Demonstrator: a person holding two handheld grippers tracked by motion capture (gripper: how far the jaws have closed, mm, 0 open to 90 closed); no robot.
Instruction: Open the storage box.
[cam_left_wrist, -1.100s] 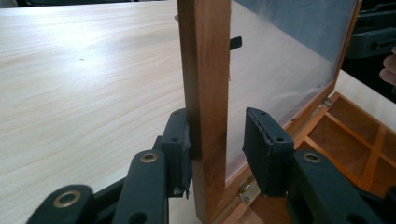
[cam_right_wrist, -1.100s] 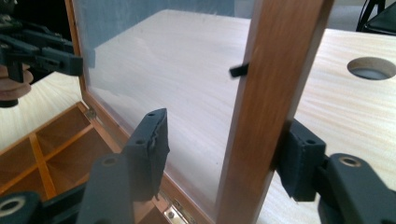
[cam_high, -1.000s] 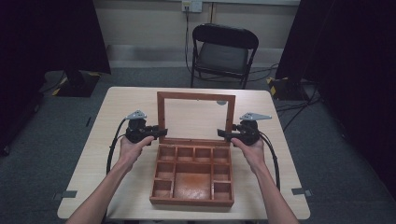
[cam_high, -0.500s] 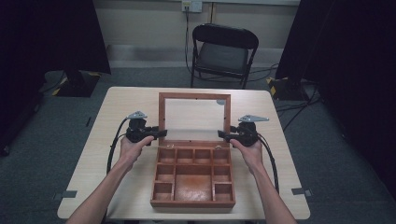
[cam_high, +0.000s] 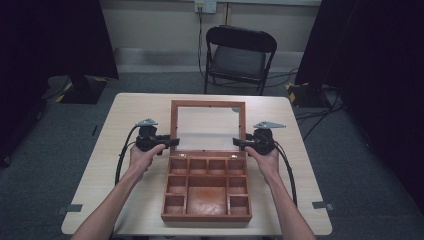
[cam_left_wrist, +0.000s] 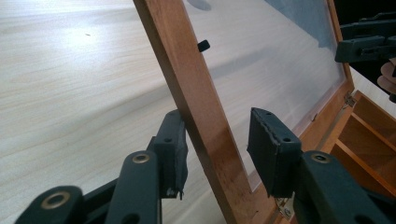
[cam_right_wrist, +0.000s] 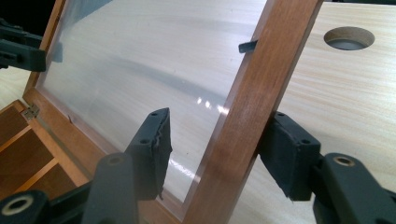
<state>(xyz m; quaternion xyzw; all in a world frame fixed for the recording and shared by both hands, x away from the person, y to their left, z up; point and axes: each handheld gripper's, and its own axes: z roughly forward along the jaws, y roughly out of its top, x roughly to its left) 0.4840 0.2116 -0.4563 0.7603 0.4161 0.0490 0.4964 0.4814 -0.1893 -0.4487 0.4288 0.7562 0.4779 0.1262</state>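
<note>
A wooden compartment box (cam_high: 206, 218) stands open mid-table, its glass-paned lid (cam_high: 208, 103) raised behind it. My left gripper (cam_high: 172, 142) straddles the lid's left rail (cam_left_wrist: 187, 79). Its jaws have just been opening: one pad (cam_left_wrist: 173, 147) lies against the rail and the other (cam_left_wrist: 271, 149) stands clear of the pane. My right gripper (cam_high: 239, 142) straddles the right rail (cam_right_wrist: 266, 70). Its jaws have also eased apart, the inner pad (cam_right_wrist: 154, 140) off the glass and the outer pad (cam_right_wrist: 287, 156) at the rail's back.
The light wooden table (cam_high: 125, 120) has a round cable hole (cam_right_wrist: 349, 38) beyond the lid. A black folding chair (cam_high: 239, 55) stands behind the table. Cables trail from both grippers along the person's forearms. Dark curtains flank the room.
The lid's top edge sits slightly lower and narrower in the high view, as if tipped a little further back. Both hands have stayed in place at the rails.
</note>
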